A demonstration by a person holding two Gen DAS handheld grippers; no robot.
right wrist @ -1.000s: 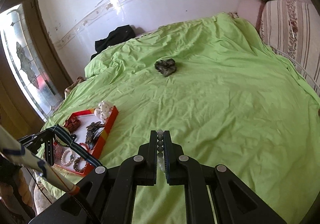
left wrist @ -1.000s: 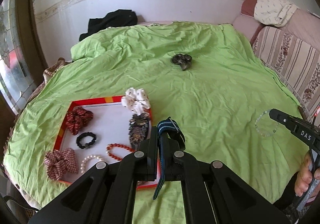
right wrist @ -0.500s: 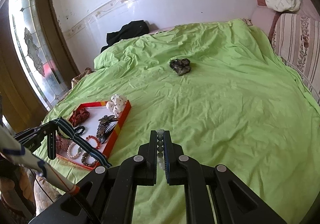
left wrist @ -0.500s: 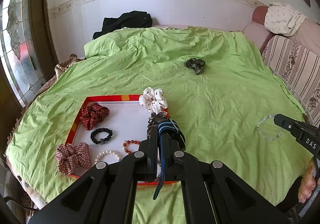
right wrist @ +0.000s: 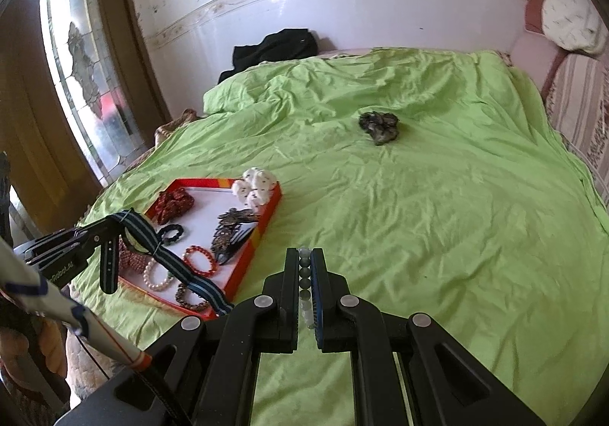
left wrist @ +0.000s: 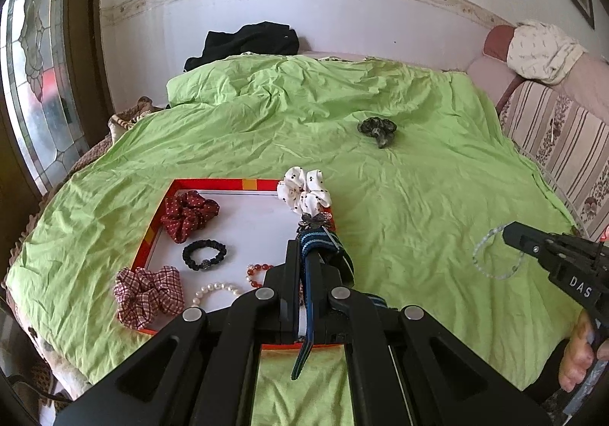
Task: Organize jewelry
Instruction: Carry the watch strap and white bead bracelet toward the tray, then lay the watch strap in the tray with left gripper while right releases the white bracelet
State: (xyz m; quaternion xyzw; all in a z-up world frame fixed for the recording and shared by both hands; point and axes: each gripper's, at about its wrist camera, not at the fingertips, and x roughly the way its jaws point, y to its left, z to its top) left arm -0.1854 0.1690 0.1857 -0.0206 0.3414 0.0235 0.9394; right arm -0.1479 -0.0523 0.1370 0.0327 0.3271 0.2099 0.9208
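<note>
My left gripper (left wrist: 306, 251) is shut on a blue striped band (left wrist: 316, 241), which hangs over the near right corner of the red-rimmed white tray (left wrist: 213, 184). The tray holds scrunchies, a black hair tie (left wrist: 203, 255), a pearl bracelet (left wrist: 215, 291), a red bead bracelet (left wrist: 257, 272) and a butterfly clip (left wrist: 314, 222). My right gripper (right wrist: 304, 254) is shut on a pale bead bracelet (right wrist: 304, 274) above the green sheet, right of the tray (right wrist: 266, 220). In the left wrist view that bracelet (left wrist: 495, 258) dangles from the right gripper (left wrist: 508, 236). A dark scrunchie (right wrist: 378, 125) lies far back on the bed.
The green bedsheet (left wrist: 418, 197) covers the whole bed. A black garment (left wrist: 247, 42) lies at the far edge by the wall. A striped sofa (left wrist: 563, 144) with a white cloth stands on the right, a glazed door (right wrist: 87, 83) on the left. A hand (left wrist: 578, 357) grips the right tool's handle.
Both grippers have drifted left toward the tray with their pieces still held. The tray has come nearer the middle of both views, and the wrists have rolled a little.
</note>
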